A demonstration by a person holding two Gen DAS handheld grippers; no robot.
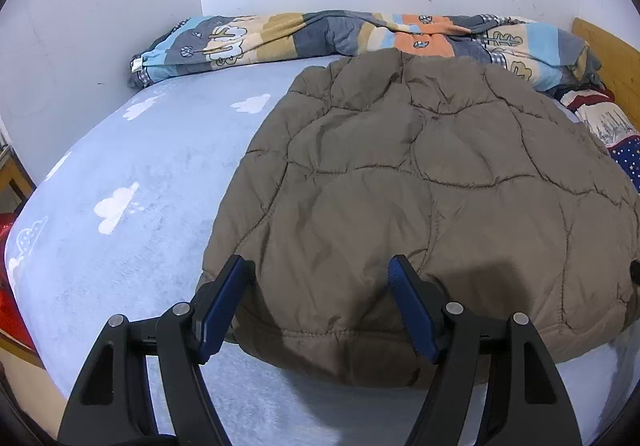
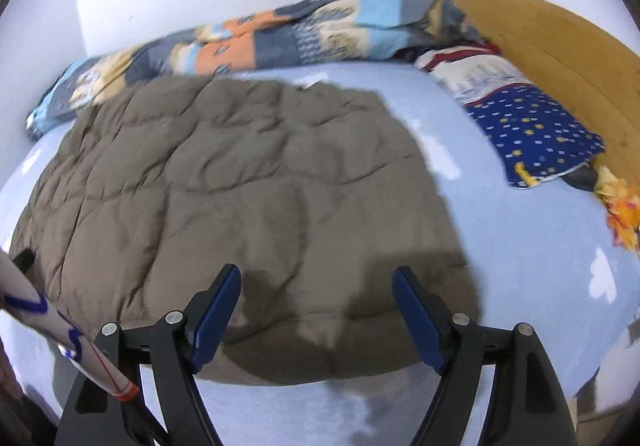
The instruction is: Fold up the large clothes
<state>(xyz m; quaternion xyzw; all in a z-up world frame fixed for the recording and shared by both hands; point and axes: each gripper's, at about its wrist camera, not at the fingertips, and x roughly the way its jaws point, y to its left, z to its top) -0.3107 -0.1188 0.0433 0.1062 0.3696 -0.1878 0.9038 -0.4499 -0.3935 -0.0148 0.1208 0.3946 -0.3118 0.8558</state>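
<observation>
A brown quilted padded jacket [image 1: 420, 186] lies spread flat on the light blue bed sheet [image 1: 140, 174]; it also shows in the right wrist view [image 2: 240, 186]. My left gripper [image 1: 320, 266] is open and empty, its blue-padded jaws held wide over the jacket's near hem toward its left side. My right gripper [image 2: 316, 274] is open and empty, jaws wide over the near hem toward the jacket's right side. Neither gripper holds cloth.
A rolled patterned quilt [image 1: 320, 38] lies along the far wall. A blue starred pillow [image 2: 532, 134] and a wooden headboard [image 2: 560, 58] are at the right. A white sleeve [image 2: 60, 334] crosses the lower left of the right wrist view. The near bed edge [image 1: 280, 418] is below.
</observation>
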